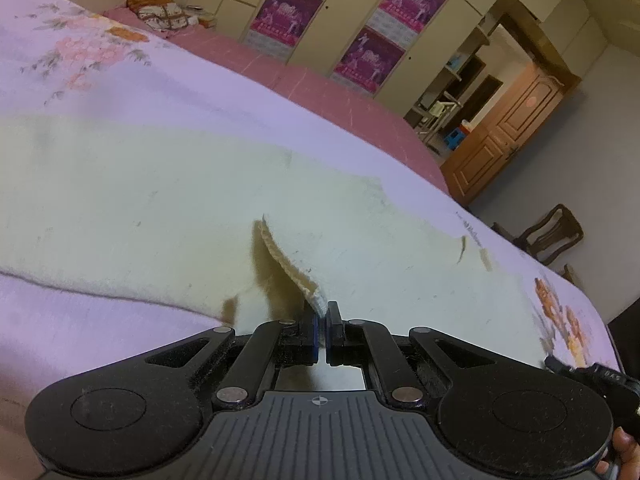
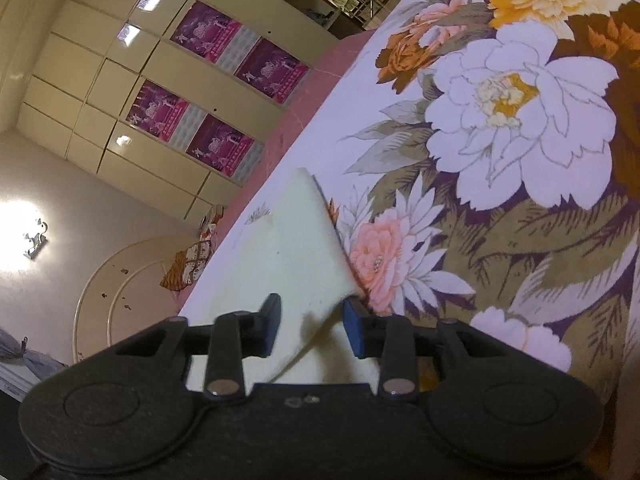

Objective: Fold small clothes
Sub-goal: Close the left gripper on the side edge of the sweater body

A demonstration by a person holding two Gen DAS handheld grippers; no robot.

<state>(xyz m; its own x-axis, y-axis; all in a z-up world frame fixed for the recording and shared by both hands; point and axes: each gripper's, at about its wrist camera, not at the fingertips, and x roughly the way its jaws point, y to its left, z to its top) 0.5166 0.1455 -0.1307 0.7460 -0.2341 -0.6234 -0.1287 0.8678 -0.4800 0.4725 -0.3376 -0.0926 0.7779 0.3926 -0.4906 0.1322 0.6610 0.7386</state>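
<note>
Left wrist view shows the left gripper [image 1: 322,322] pinched tight on the ribbed edge of the cream garment [image 1: 160,184], which lies spread on the flowery bedspread [image 1: 80,56]. In the right wrist view the right gripper [image 2: 310,326] has its jaws apart, with a raised corner of the cloth between them — the pads don't seem to press it yet. To fold well, both sides should lift evenly, I think. Only the left view shows the whole garment — only the right shows the big printed flowers.
</note>
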